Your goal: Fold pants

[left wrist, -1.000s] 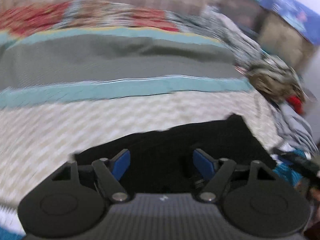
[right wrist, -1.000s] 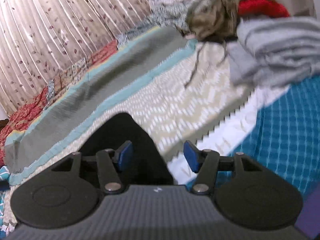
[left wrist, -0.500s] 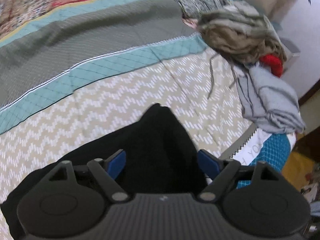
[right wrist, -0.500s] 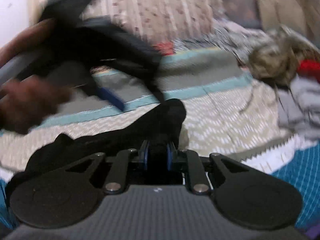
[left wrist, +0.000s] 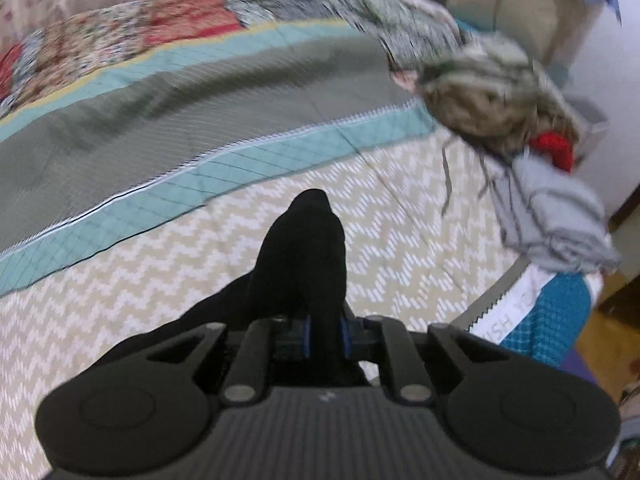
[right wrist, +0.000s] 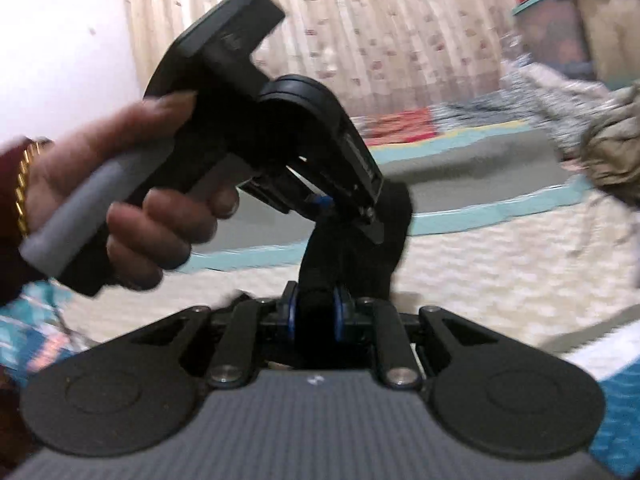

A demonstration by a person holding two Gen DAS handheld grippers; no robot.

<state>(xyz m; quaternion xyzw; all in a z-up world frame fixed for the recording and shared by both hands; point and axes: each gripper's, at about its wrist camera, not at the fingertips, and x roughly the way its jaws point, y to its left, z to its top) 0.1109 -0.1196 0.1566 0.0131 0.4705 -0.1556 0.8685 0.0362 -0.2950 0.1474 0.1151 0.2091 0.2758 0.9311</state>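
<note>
Between both grippers [left wrist: 324, 332], black pants [left wrist: 308, 256]

Patchwork-quilted bed [left wrist: 248, 148]; pale floral curtain [right wrist: 400, 40] behind; white wall [right wrist: 64, 32] alongside

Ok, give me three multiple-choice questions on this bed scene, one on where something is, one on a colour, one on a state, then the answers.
1. Where is the grey folded garment?
A. at the bed's right edge, below the tan bundle
B. on the floor
C. under the pants

2. What colour are the pants?
A. red
B. black
C. white

3. How is the left tool?
A. wide open
B. shut on the pants
C. holding a pillow

Answers: 1 A, it lies on the bedspread edge under the bundle. 2 B, the cloth is plain black. 3 B, the blue pads pinch the black fabric, having just closed.
</note>
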